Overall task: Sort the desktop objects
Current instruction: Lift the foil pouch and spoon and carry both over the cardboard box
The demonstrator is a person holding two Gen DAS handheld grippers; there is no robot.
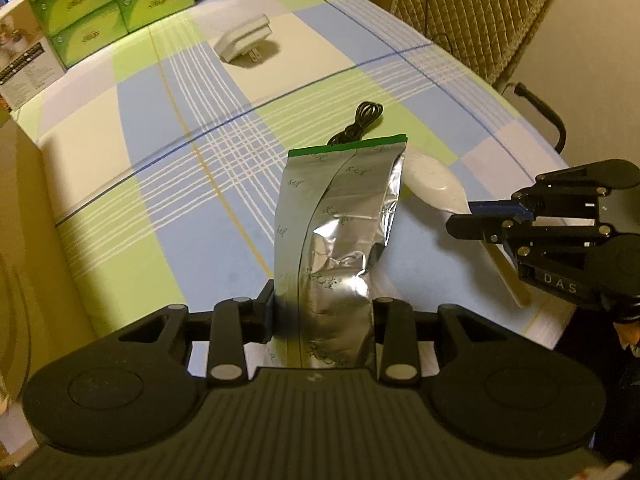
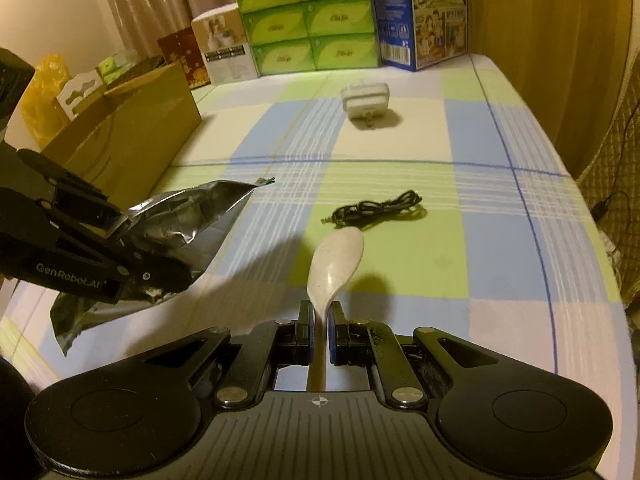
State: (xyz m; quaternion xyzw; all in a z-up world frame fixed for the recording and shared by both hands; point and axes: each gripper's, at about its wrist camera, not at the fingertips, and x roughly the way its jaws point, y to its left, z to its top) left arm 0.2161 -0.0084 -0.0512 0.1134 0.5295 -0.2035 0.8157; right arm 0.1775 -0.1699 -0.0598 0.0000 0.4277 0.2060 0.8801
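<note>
Right now your left gripper (image 1: 324,312) is clamped on a silver foil pouch (image 1: 340,232), its fingers pressed against the lower part of the bag from both sides. You hold the pouch off the checked tablecloth (image 1: 180,184), its green-edged top pointing away from you and its body crumpled around the grip. From the right wrist view the same pouch (image 2: 176,232) juts out of the left gripper (image 2: 132,252) at a slant, raised above the cloth, with its loose lower end hanging down.

Your right gripper (image 2: 319,320) pinches the handle of a pale speckled spoon (image 2: 336,264) between its blue-padded fingers (image 2: 307,330), which are nearly together. The bowl of the spoon points forward and upward, lifted clear of the table and casting a shadow on the cloth. In the left wrist view the right gripper (image 1: 480,220) comes in from the right, level with the pouch and just beside it, with the spoon (image 1: 436,184) partly hidden behind the foil.

Beyond the spoon a coiled black cable (image 2: 376,210) lies flat on a green square. Farther back a white plug adapter (image 2: 366,100) sits on the cloth, prongs toward you. An open cardboard box (image 2: 132,132) stands along the left edge of the table, and stacked green tissue packs (image 2: 308,24) line the far end.
</note>
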